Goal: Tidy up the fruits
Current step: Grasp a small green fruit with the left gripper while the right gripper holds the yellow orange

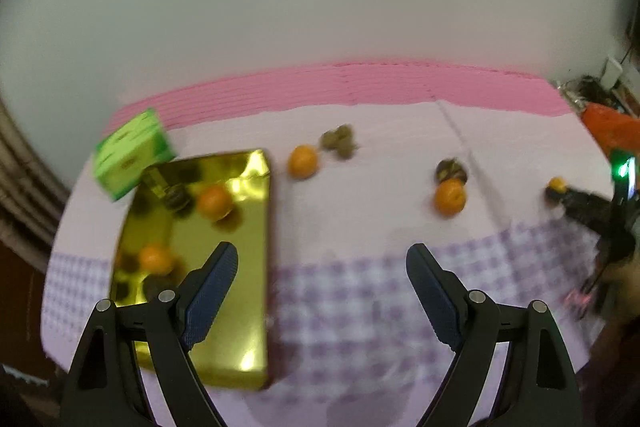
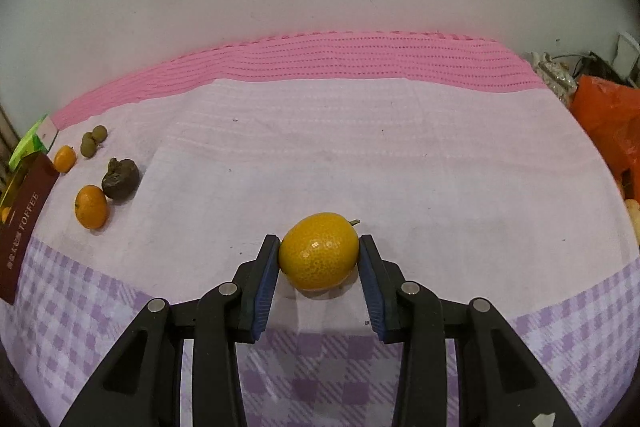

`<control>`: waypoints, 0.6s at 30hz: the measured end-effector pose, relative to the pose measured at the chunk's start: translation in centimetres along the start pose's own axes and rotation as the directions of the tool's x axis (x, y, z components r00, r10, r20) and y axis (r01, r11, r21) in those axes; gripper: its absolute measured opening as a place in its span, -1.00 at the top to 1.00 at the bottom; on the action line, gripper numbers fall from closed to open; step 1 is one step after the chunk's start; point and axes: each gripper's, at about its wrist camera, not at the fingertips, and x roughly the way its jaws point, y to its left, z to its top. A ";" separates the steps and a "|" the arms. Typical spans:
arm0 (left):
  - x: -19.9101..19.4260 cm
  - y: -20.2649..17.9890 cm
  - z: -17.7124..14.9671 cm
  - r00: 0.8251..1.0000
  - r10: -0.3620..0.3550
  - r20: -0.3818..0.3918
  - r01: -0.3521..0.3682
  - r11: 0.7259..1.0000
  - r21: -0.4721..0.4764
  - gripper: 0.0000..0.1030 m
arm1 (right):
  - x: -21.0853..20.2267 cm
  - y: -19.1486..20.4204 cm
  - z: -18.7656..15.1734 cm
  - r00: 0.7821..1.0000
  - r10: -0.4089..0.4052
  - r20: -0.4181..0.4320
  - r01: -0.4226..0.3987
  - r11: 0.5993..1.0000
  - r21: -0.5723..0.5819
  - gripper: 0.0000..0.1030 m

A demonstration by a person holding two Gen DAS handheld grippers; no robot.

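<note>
My right gripper point(image 2: 319, 251) is shut on a yellow-orange kumquat point(image 2: 319, 250), its blue pads pressing both sides just above the cloth. In the left wrist view that gripper point(image 1: 554, 191) shows small at the far right, the fruit at its tip. My left gripper point(image 1: 322, 259) is open and holds nothing, over the front of the cloth beside a shiny gold tray point(image 1: 224, 307). Two oranges point(image 1: 215, 201) lie in the tray with some dark fruits. On the cloth lie an orange point(image 1: 303, 161), a clump of small greenish fruits point(image 1: 339, 141), another orange point(image 1: 450, 197) and a dark brown fruit point(image 1: 451, 171).
A green box point(image 1: 130, 153) stands behind the tray. A dark red box side printed TOFFEE point(image 2: 26, 227) shows at the left edge of the right wrist view. An orange plastic bag point(image 2: 604, 115) and clutter lie at the table's right end. A pale wall runs behind the pink cloth border.
</note>
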 end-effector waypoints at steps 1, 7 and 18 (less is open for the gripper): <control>0.7 -0.3 1.1 1.000 -0.019 -0.007 0.019 1.000 -0.006 -0.67 | 0.1 -0.1 0.0 1.000 0.003 0.011 -0.003 1.000 0.005 0.30; 6.7 -1.1 6.0 0.983 -0.170 -0.070 0.156 0.974 -0.165 -0.61 | 0.8 0.0 0.1 0.999 0.038 0.039 -0.040 0.998 0.043 0.30; 15.7 -1.6 9.2 0.981 -0.091 -0.170 0.061 0.983 -0.174 -0.08 | 1.1 0.0 0.1 0.993 0.110 0.029 -0.112 0.992 0.061 0.29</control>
